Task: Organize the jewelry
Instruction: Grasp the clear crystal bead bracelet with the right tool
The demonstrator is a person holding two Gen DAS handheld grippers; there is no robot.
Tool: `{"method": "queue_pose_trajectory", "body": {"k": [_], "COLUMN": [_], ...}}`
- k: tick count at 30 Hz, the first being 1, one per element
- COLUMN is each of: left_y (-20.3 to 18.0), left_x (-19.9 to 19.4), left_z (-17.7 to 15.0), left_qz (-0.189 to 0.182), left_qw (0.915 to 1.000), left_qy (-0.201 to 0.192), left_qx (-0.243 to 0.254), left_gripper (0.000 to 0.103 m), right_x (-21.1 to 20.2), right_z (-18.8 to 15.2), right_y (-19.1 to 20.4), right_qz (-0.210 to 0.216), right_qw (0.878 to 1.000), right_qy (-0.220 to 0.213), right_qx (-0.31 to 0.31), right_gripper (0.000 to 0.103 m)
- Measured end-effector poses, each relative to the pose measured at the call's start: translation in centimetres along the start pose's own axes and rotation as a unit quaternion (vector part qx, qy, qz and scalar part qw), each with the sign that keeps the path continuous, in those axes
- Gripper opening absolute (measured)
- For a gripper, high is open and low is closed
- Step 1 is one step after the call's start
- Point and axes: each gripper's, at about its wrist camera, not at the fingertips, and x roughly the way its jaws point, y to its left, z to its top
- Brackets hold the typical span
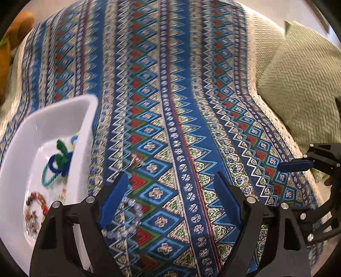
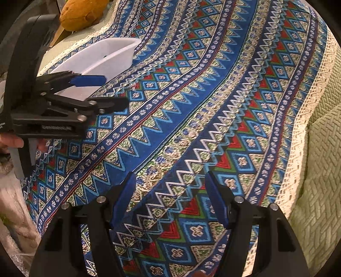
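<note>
A white tray [image 1: 29,136] sits on the patterned cloth at the left of the left wrist view. It holds a blue and green hair tie [image 1: 60,156], a teal bead bracelet [image 1: 49,176] and a brown bead bracelet [image 1: 38,202]. A clear bead bracelet [image 1: 132,215] lies on the cloth beside my left gripper's left finger [image 1: 116,199]. My left gripper [image 1: 171,176] is open and empty above the cloth. My right gripper [image 2: 170,176] is open and empty over the cloth. The tray [image 2: 119,51] also shows in the right wrist view, behind the left gripper [image 2: 93,89].
A blue, red and green patterned cloth [image 1: 170,85] covers the surface, with a lace edge [image 2: 302,132]. A green woven cushion [image 1: 302,81] lies at the right. An orange plush toy [image 2: 83,12] sits beyond the tray.
</note>
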Motion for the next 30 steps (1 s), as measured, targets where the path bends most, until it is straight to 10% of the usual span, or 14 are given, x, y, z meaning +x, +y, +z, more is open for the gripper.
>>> {"method": "queue_pose_trajectory", "body": {"k": [10, 30], "left_y": [-1.4, 3.2], "left_x": [-0.3, 6.1], "left_z": [0.0, 1.4], "left_qz": [-0.038, -0.041], "left_qw": [0.9952, 0.9973], "left_qy": [-0.077, 0.035], "left_qx": [0.046, -0.050], "left_gripper": [0.085, 0.085], "right_x": [0.8, 1.1], "right_z": [-1.3, -1.4], "right_y": [-0.3, -0.2], "right_qz": [0.018, 0.050], "right_qw": [1.000, 0.998], "right_qy": [-0.004, -0.016], "right_qx": [0.021, 0.037], "right_gripper": [0.063, 0.058]}}
